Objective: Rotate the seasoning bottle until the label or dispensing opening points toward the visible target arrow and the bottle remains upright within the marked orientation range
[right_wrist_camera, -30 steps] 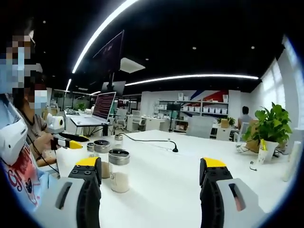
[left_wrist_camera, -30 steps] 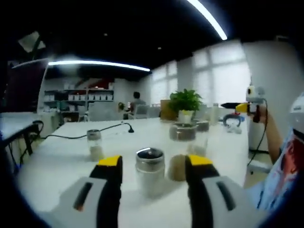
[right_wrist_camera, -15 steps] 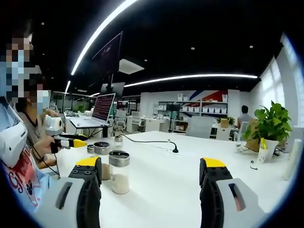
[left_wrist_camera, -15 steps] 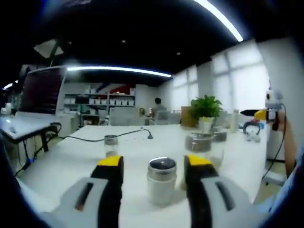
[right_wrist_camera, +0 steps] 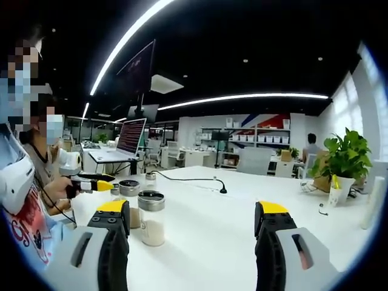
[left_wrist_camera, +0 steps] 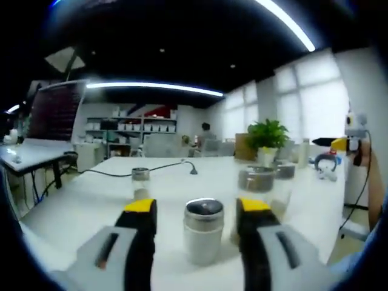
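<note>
A glass seasoning bottle [left_wrist_camera: 203, 233] with a shiny metal lid stands upright on the white table [left_wrist_camera: 79, 212], between the jaws of my left gripper [left_wrist_camera: 197, 206]. The jaws are open and stand clear of the bottle's sides. My right gripper [right_wrist_camera: 193, 207] is open over the table with nothing held. Another metal-lidded bottle [right_wrist_camera: 151, 218] half full of pale grains stands just beyond its left jaw. In the right gripper view a person's hand holds the left gripper [right_wrist_camera: 91, 183] at the left, near further bottles [right_wrist_camera: 129, 194]. The right gripper [left_wrist_camera: 342, 142] appears at the right edge of the left gripper view.
More lidded bottles stand on the table [left_wrist_camera: 140, 182] [left_wrist_camera: 257, 188] [left_wrist_camera: 285, 171]. A black cable with a small microphone [right_wrist_camera: 200, 179] crosses the far side. A potted plant [right_wrist_camera: 345, 160] stands at the right end, a laptop [right_wrist_camera: 130, 138] on a desk behind.
The left gripper view has swung and dropped lower, so the bottle sits closer and more level between the jaws. The right gripper view is nearly unchanged; the left gripper in it sank slightly.
</note>
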Motion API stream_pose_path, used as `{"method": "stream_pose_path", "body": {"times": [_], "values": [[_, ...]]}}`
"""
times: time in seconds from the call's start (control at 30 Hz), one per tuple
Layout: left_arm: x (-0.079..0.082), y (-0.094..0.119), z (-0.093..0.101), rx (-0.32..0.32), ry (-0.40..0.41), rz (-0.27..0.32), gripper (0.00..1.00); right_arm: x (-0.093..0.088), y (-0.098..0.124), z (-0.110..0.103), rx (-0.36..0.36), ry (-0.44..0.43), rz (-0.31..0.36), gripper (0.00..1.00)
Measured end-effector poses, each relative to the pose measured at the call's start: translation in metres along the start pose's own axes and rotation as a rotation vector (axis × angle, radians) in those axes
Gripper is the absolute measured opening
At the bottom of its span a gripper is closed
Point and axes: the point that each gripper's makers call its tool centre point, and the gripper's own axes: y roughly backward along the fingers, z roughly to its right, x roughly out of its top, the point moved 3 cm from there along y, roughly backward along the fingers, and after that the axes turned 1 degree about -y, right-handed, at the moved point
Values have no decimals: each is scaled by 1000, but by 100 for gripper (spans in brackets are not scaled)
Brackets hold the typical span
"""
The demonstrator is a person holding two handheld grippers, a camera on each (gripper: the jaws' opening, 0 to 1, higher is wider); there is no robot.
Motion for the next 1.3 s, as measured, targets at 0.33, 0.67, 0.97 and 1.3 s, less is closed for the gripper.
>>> {"method": "stream_pose_path", "body": {"times": [0.33,0.67,0.97,1.3], "values": [[-2,-8,5,27,4,13,54,1,3,3,-2,4,8,88],[-7,-16,10,-7,-15,0,41,5,5,4,-8,8,24,88],[-17,-21,8,-19,-2,-61,35,3,5,3,-2,9,27,87],[-17,-19,10,-73,-8,-64,34,-2,3,6,0,-12,13,87]]}}
